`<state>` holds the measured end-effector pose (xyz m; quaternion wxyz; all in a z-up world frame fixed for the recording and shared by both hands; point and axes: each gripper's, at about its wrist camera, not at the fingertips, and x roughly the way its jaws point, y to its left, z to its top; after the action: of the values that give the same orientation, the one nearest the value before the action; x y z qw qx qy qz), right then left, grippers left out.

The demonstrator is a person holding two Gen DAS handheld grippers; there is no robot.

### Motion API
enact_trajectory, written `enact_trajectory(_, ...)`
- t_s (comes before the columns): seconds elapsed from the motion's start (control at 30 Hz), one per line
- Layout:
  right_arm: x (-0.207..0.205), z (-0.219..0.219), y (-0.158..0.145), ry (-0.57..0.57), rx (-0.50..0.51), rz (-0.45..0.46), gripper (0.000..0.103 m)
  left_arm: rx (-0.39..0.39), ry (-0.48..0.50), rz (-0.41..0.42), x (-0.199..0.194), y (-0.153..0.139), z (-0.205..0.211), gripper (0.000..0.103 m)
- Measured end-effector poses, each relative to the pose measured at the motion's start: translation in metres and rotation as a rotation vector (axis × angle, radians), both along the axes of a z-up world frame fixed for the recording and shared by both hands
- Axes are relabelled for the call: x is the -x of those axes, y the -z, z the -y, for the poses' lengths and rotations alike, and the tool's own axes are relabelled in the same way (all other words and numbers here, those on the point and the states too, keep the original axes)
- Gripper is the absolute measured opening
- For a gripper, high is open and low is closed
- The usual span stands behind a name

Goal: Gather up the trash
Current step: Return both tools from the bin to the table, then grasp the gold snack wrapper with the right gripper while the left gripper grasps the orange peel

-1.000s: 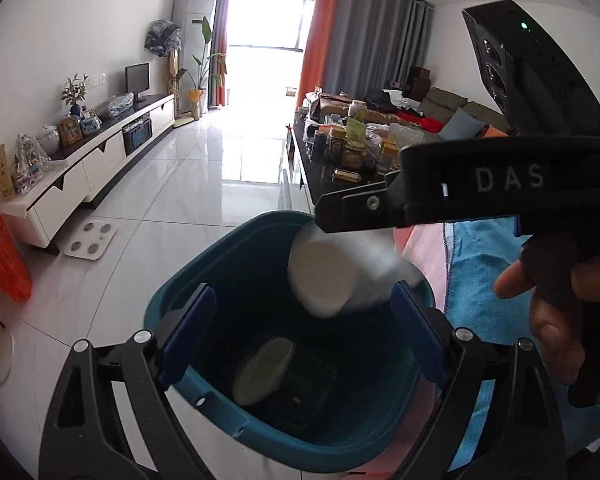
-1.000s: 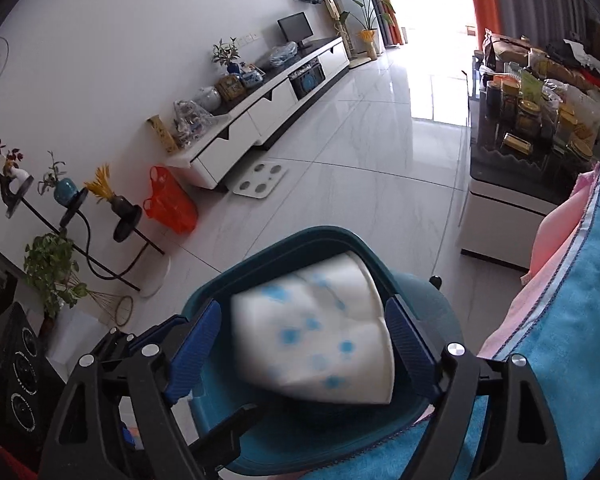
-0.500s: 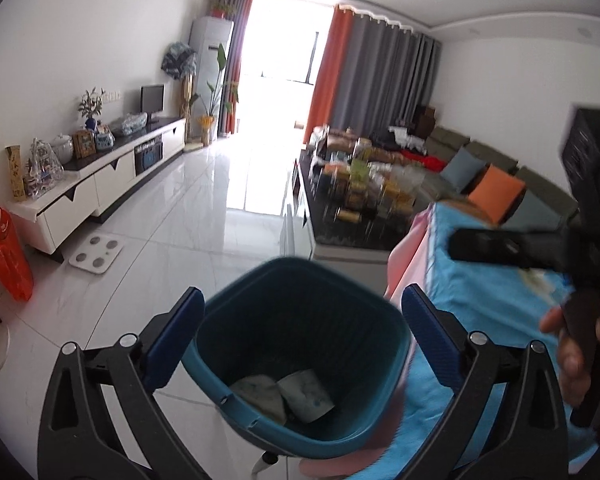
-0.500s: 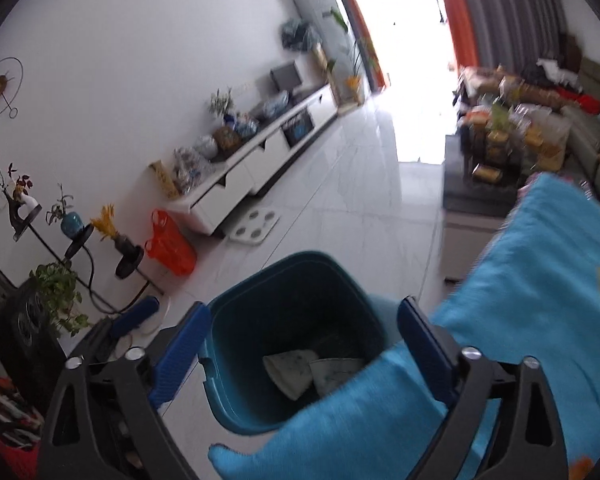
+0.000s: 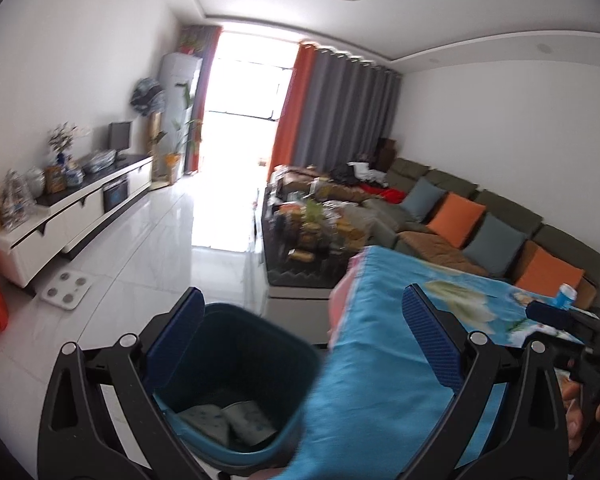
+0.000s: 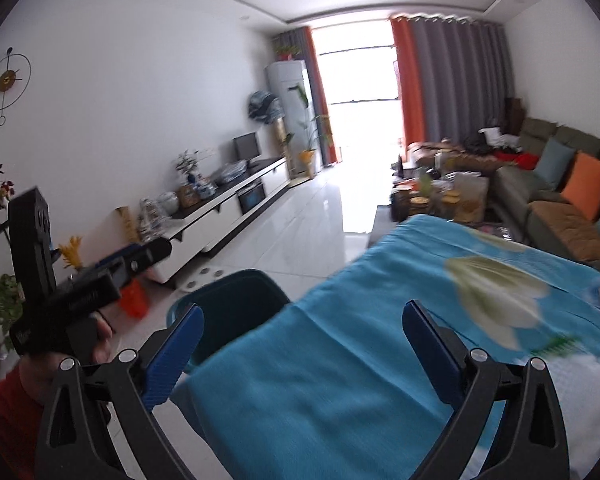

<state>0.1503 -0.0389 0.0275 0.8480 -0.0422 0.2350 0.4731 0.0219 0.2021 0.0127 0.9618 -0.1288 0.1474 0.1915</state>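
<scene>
Trash (image 5: 228,420) – two crumpled paper pieces – lies in the bin (image 5: 236,360), beside the surface (image 5: 380,360). Light, soft stuff; I'd pinch a loose fold. My left tongs (image 5: 304,344) and right tongs (image 6: 300,356) gape, empty.

Below my left hand-held gripper (image 5: 304,346), just inside its left finger, the dark teal trash bin (image 5: 204,408) stands upright on the floor with its mouth open. Two crumpled pieces of white paper trash with blue spots (image 5: 228,426) lie side by side, touching, on its bottom. From my right hand-held gripper (image 6: 302,346) I see only the bin's rim and inner wall, ahead of the left finger; its right side is hidden by the blue cloth.
</scene>
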Motion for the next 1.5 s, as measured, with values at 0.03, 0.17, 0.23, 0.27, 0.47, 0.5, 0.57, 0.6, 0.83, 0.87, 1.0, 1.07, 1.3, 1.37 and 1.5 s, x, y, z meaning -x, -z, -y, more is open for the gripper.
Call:
enact_trajectory(0.03,0.002,0.008,0.001,0.016,-0.001,0.005,0.096,-0.012,0.017,0.002,-0.003,-0.003,0.011,0.097)
enact_trajectory(0.17,0.008,0.042,0.002,0.089,-0.009,0.041,0.096,-0.046,0.085,0.009,-0.013,-0.009,0.047,0.097)
enact_trajectory(0.23,0.012,0.058,0.004,0.127,-0.013,0.058,0.096,-0.066,0.116,0.018,-0.015,-0.012,0.066,0.097)
enact_trajectory(0.27,0.013,0.064,0.005,0.14,-0.016,0.061,0.096,-0.075,0.13,0.024,-0.017,-0.013,0.075,0.097)
enact_trajectory(0.47,0.021,0.1,0.012,0.241,-0.026,0.095,0.096,-0.095,0.238,0.03,-0.022,-0.013,0.114,0.097)
enact_trajectory(0.5,0.021,0.105,0.013,0.257,-0.021,0.104,0.096,-0.096,0.258,0.034,-0.023,-0.013,0.124,0.097)
enact_trajectory(0.57,0.024,0.114,0.013,0.302,-0.022,0.126,0.096,-0.099,0.298,0.035,-0.025,-0.011,0.137,0.097)
enact_trajectory(0.6,0.025,0.121,0.014,0.317,-0.022,0.129,0.096,-0.101,0.316,0.033,-0.027,-0.01,0.143,0.097)
enact_trajectory(0.83,0.029,0.161,0.025,0.452,0.003,0.125,0.096,-0.101,0.462,0.009,-0.034,0.004,0.188,0.097)
enact_trajectory(0.87,0.029,0.167,0.028,0.471,0.008,0.118,0.096,-0.101,0.482,0.002,-0.035,0.006,0.194,0.097)
enact_trajectory(1.0,0.031,0.191,0.034,0.539,0.019,0.099,0.096,-0.096,0.556,-0.032,-0.042,0.021,0.214,0.097)
enact_trajectory(1.07,0.031,0.202,0.039,0.571,0.024,0.089,0.096,-0.097,0.581,-0.043,-0.047,0.027,0.221,0.097)
enact_trajectory(1.3,0.025,0.223,0.05,0.629,0.044,0.052,0.096,-0.073,0.644,-0.104,-0.062,0.048,0.236,0.097)
enact_trajectory(1.37,0.024,0.222,0.054,0.626,0.053,0.044,0.096,-0.068,0.657,-0.119,-0.066,0.054,0.24,0.097)
enact_trajectory(1.5,0.023,0.217,0.06,0.608,0.067,0.027,0.096,-0.059,0.662,-0.137,-0.072,0.06,0.241,0.097)
